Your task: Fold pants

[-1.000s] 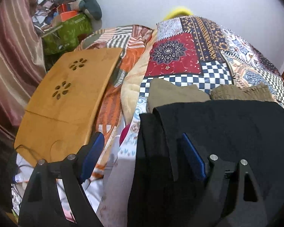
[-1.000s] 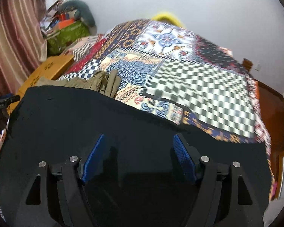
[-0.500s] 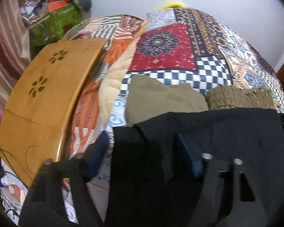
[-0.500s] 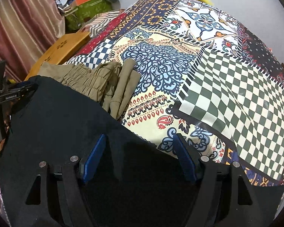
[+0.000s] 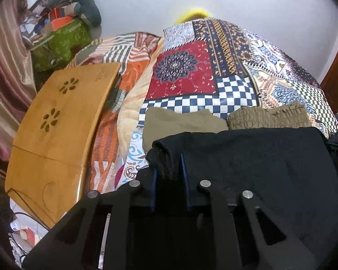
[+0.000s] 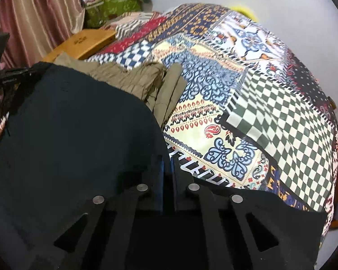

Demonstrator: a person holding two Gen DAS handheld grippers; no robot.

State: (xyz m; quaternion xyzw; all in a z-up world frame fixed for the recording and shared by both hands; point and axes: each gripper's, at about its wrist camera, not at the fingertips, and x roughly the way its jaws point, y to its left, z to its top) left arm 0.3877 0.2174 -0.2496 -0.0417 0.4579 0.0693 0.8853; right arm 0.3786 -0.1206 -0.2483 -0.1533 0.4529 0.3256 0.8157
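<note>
Black pants (image 5: 259, 157) lie spread over the near part of a patchwork quilt (image 5: 184, 72). In the left wrist view my left gripper (image 5: 169, 164) is closing its jaws, and a bunched fold of the pants' left edge is pinched between the blue pads. In the right wrist view the black pants (image 6: 78, 123) fill the lower left. My right gripper (image 6: 167, 162) is shut at their right edge, pads almost touching, with thin black cloth between them.
Folded olive-brown pants (image 5: 182, 121) (image 6: 128, 78) lie just beyond the black ones. A wooden lap table (image 5: 56, 123) sits at the bed's left side. Behind it are a green bag (image 5: 60, 40) and a pink curtain (image 5: 4, 67). The quilt (image 6: 281, 112) stretches away to the right.
Both grippers went from wide open over the black pants to closed on the cloth. The left one now pinches a raised fold, and the right one sits at the pants' right edge.
</note>
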